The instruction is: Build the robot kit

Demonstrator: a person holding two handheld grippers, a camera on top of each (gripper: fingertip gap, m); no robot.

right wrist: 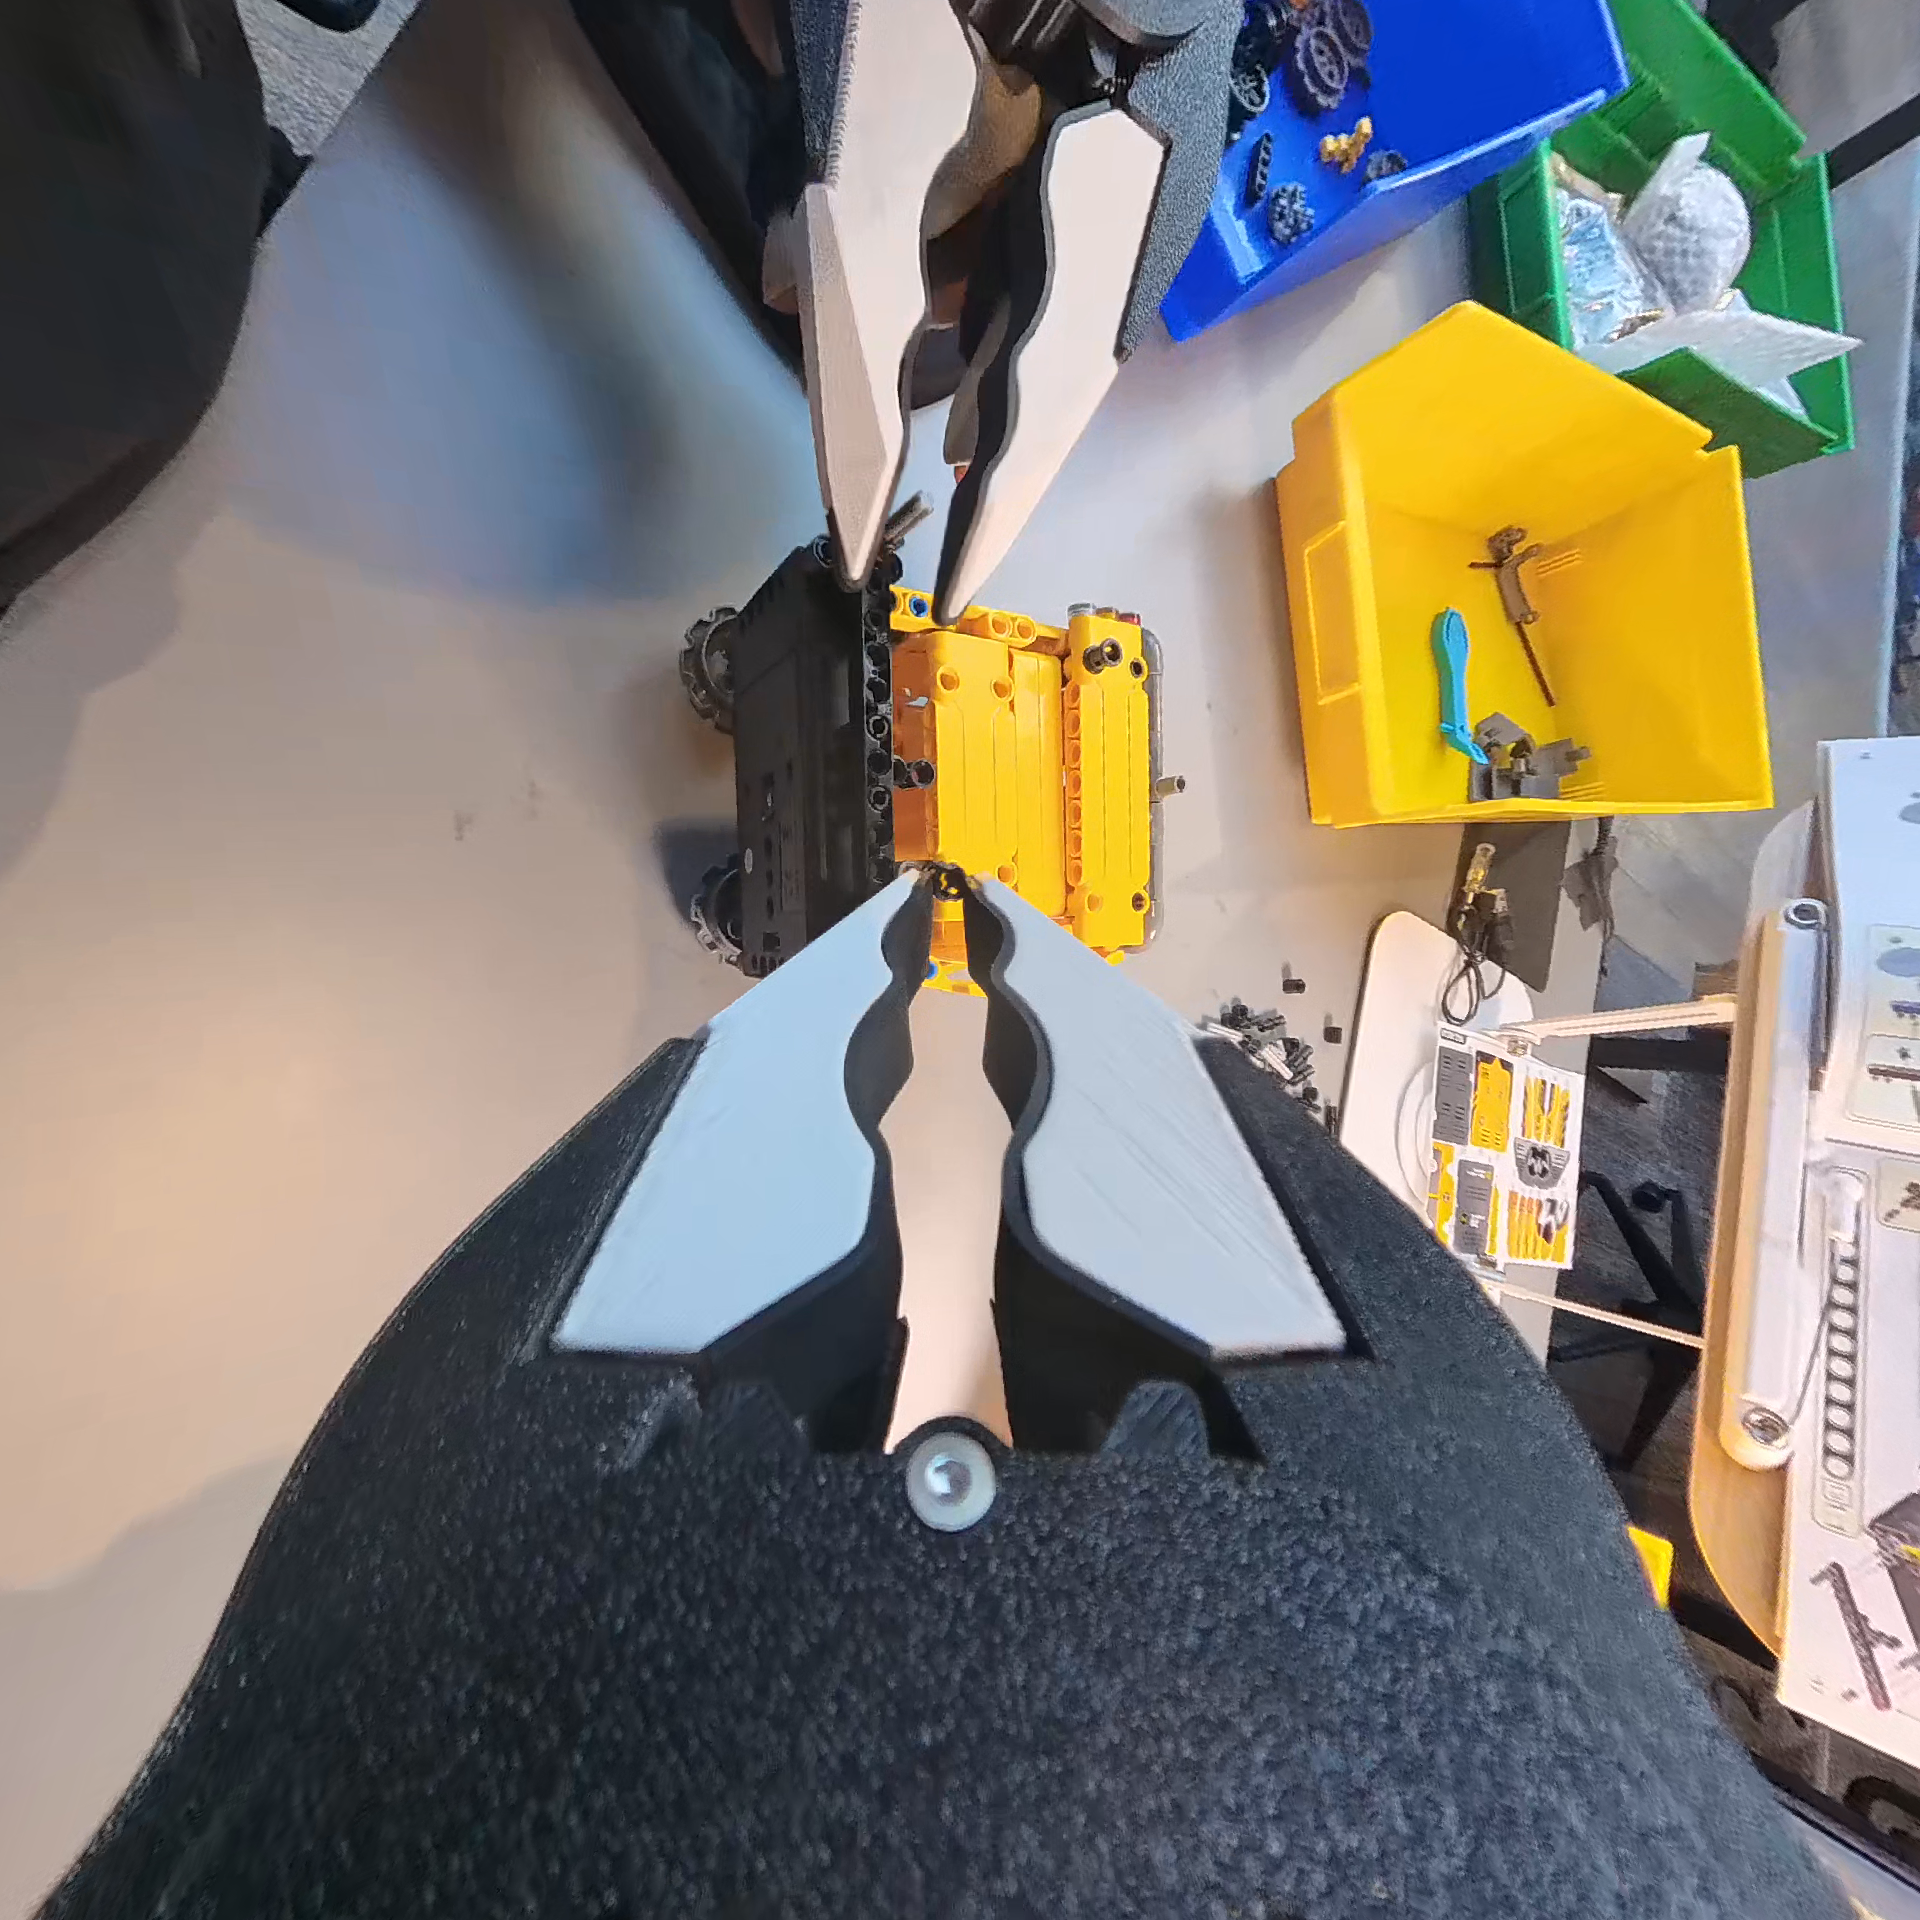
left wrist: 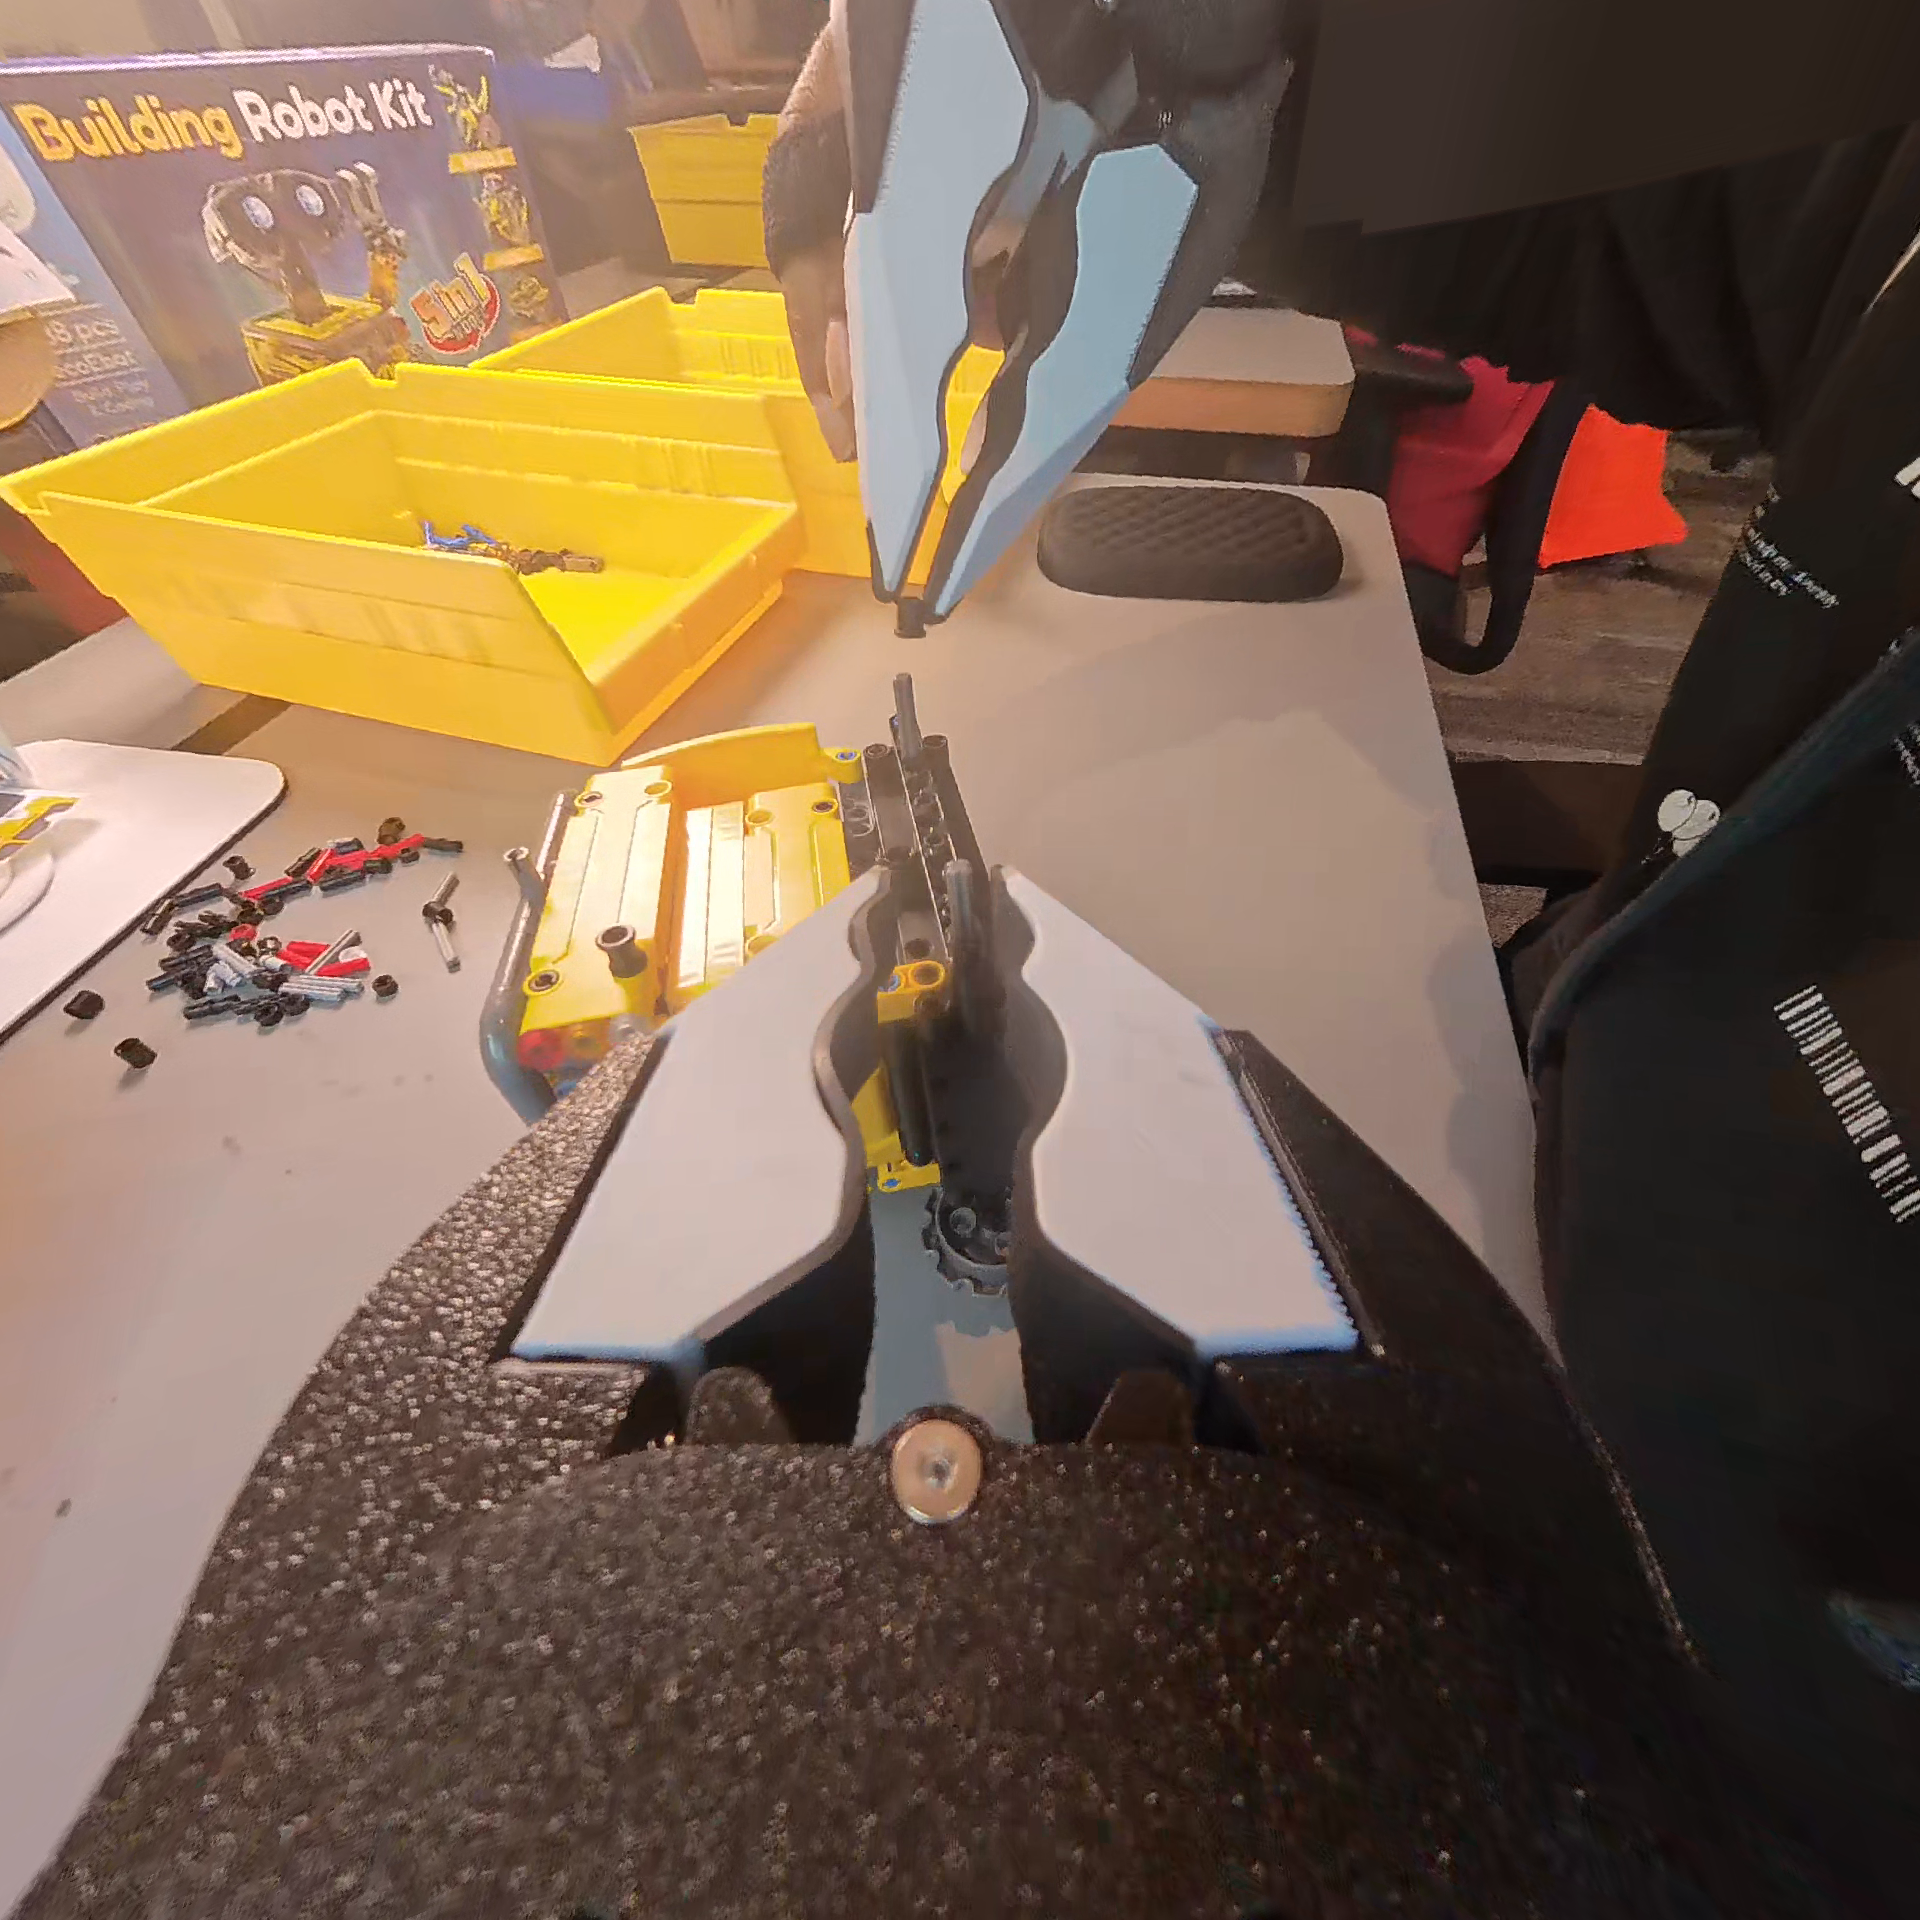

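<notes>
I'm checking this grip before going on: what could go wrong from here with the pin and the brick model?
The right gripper pinches the small black pin only at its very tips, so it may twist out and drop. The left gripper clamps the brick model just along its narrow black beam; a sideways push could pivot the model. A thin black axle stands right by the pin and might get knocked.

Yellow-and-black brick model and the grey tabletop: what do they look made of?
The yellow-and-black brick model looks like moulded hard plastic, semi-glossy: crisp pin holes and ribbed panels that catch the light. The grey tabletop looks like matte laminate or painted board: smooth, with scuffs and soft reflections; which one, I cannot tell.
</notes>
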